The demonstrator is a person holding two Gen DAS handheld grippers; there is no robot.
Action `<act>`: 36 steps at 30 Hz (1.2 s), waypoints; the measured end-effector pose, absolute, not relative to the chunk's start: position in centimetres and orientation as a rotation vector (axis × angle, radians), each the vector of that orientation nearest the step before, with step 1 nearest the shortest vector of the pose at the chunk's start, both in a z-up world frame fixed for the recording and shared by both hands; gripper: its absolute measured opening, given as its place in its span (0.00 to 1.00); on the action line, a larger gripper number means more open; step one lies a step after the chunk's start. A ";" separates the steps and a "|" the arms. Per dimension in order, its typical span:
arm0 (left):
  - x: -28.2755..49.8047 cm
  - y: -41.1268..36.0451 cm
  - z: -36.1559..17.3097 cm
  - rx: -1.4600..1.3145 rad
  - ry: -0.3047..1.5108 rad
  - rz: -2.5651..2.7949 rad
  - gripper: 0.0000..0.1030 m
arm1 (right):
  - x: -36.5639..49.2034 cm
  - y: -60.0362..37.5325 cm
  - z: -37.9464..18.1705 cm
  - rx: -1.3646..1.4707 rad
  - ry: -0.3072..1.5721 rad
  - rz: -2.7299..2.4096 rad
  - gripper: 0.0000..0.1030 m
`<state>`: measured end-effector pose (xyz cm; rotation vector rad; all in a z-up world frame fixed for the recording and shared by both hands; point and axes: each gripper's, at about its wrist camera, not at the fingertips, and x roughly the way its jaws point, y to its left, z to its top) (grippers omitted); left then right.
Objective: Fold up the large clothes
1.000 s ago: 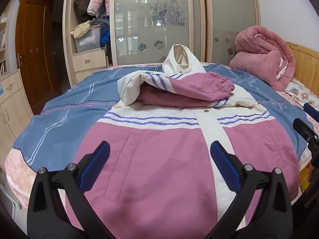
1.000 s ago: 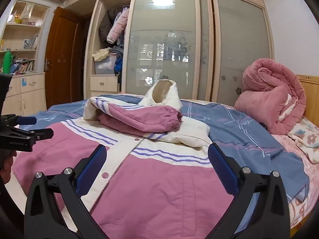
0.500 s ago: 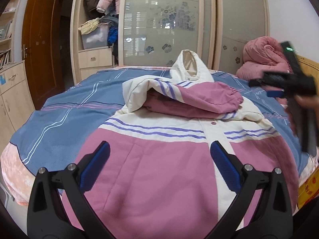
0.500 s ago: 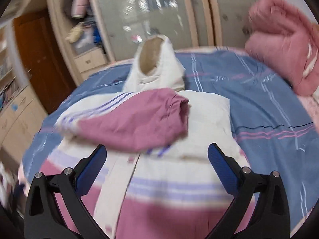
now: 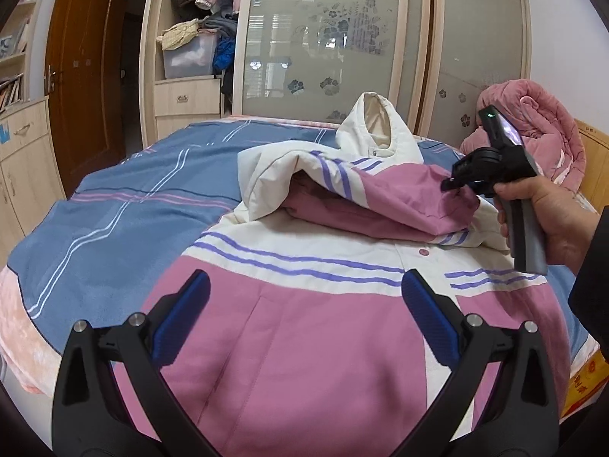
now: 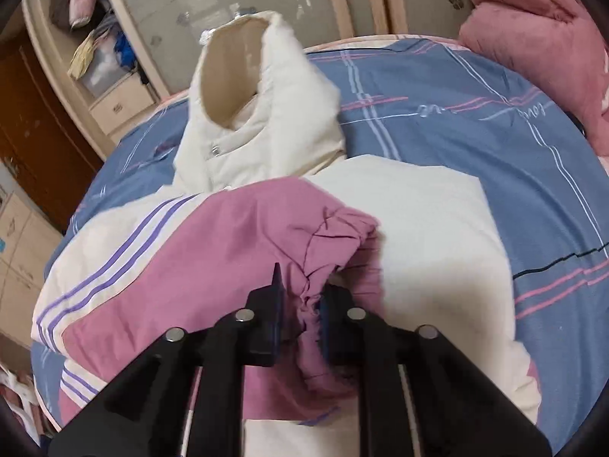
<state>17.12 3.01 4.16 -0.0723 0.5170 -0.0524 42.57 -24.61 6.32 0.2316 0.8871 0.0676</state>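
A pink and cream hooded jacket lies front-up on the blue bed, hood standing at the far end. A pink sleeve is folded across the chest. My right gripper, held by a hand, is over the sleeve cuff. Its jaws are closing, and bunched cuff fabric is pinched between the pads. My left gripper hovers open above the jacket's pink lower body with nothing between its fingers.
A rolled pink quilt lies at the far right by the wooden headboard. A wardrobe with frosted sliding doors stands behind the bed. A brown door and low cabinets stand to the left.
The right gripper swept across to the folded sleeve, tilted down and went from wide open to closed on the cuff. The left gripper shifted slightly sideways and stays open.
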 end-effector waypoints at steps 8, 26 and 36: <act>17.1 2.7 4.1 -0.062 0.524 -0.059 0.98 | 40.3 -30.0 13.7 0.270 0.676 -0.023 0.11; 17.2 1.5 3.6 -0.014 0.545 -0.082 0.98 | 28.9 -36.7 6.5 0.434 0.608 -0.092 0.97; 15.4 1.3 3.6 0.010 0.547 -0.098 0.98 | 6.2 -28.9 9.6 -0.068 0.229 -0.034 0.99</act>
